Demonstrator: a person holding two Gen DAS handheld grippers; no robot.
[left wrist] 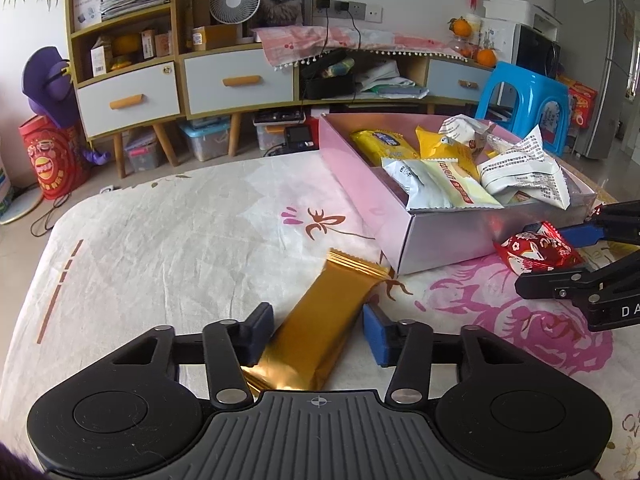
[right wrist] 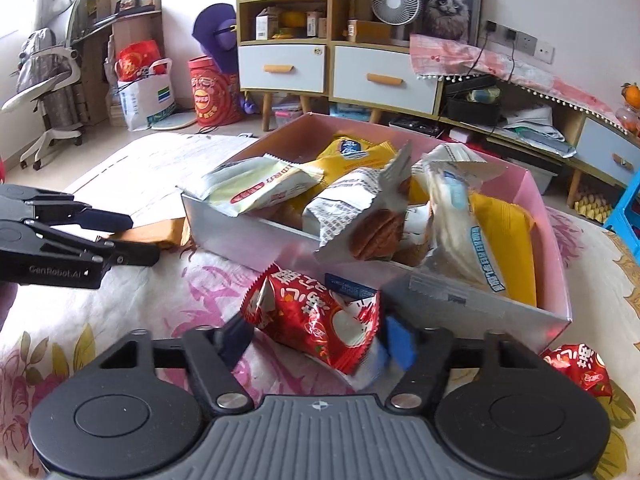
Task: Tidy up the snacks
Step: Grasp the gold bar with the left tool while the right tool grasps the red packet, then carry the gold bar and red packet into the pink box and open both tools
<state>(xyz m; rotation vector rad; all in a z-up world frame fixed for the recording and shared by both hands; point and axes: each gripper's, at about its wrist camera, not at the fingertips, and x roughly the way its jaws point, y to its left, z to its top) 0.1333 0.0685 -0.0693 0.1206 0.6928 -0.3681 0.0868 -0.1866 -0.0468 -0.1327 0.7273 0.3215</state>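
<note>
A long gold snack packet (left wrist: 320,320) lies on the floral cloth with my left gripper (left wrist: 318,330) shut on it, one pad against each long side. A red snack packet (right wrist: 316,324) sits between the pads of my right gripper (right wrist: 316,340), which is shut on it just in front of the pink box (right wrist: 554,216). That box holds several white and yellow snack packs. In the left wrist view the right gripper (left wrist: 560,258) grips the red packet (left wrist: 536,252) by the box's near corner (left wrist: 440,240). The right wrist view shows the left gripper (right wrist: 136,238) over the gold packet (right wrist: 160,236).
A second red packet (right wrist: 580,372) lies on the cloth to the right of my right gripper. The cloth-covered surface ends at a rounded far-left edge (left wrist: 64,216). Beyond it stand a wooden drawer cabinet (left wrist: 240,80) and a blue plastic stool (left wrist: 528,96).
</note>
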